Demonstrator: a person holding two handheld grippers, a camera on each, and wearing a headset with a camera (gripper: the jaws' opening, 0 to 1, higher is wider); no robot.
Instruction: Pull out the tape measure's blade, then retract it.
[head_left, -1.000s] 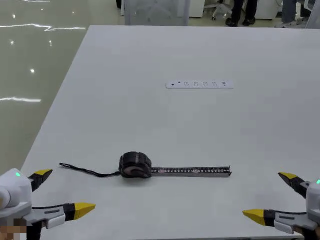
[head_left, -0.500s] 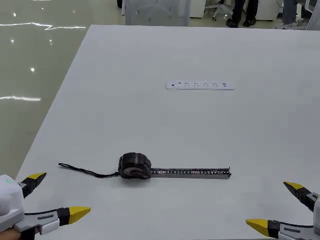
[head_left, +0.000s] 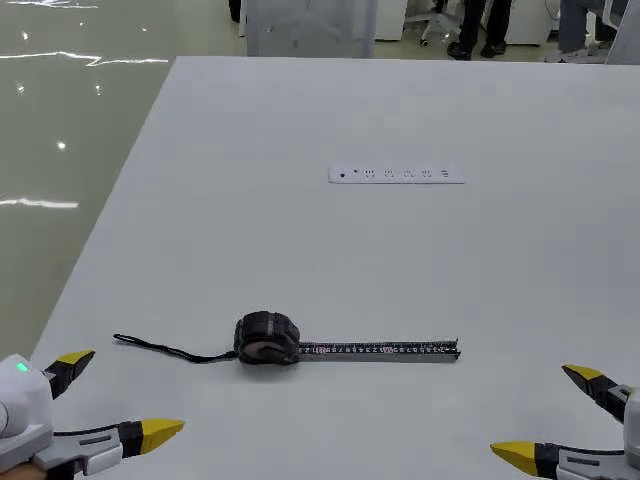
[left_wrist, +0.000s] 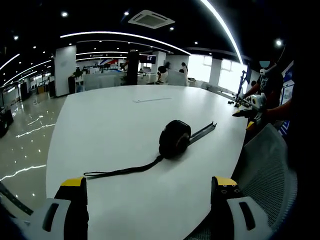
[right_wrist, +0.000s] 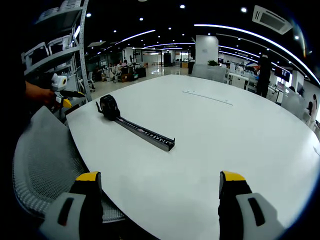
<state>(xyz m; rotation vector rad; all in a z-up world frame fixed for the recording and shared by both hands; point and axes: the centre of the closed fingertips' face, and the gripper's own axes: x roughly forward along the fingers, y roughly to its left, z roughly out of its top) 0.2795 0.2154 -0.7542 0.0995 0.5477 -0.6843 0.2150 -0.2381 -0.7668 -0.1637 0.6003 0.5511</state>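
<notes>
The tape measure (head_left: 267, 339) lies on the white counter (head_left: 350, 250) toward its near edge, at about 6 o'clock in the head view. Its blade (head_left: 380, 349) is drawn out flat toward 3 o'clock. The blade's markings are too small to read, and the hook at its tip is barely more than a raised speck. A thin dark strap (head_left: 160, 348) trails from the case toward 9 o'clock.

The left hand-held gripper (head_left: 118, 396) sits at 7 o'clock and the right hand-held gripper (head_left: 548, 413) at 5 o'clock. Both have their yellow-tipped jaws spread wide, hold nothing and stand well apart from the tape measure. The bottom edge cuts off both bodies, so the hands holding them are hidden.

A power strip (head_left: 396, 174) lies at 12 o'clock from the blade, its sockets too small to make out. People (head_left: 480, 25) stand beyond the far edge, with just legs and feet in frame.

In the left gripper view a grey mesh chair back (left_wrist: 265, 170) covers the counter's edge at 4 o'clock.
</notes>
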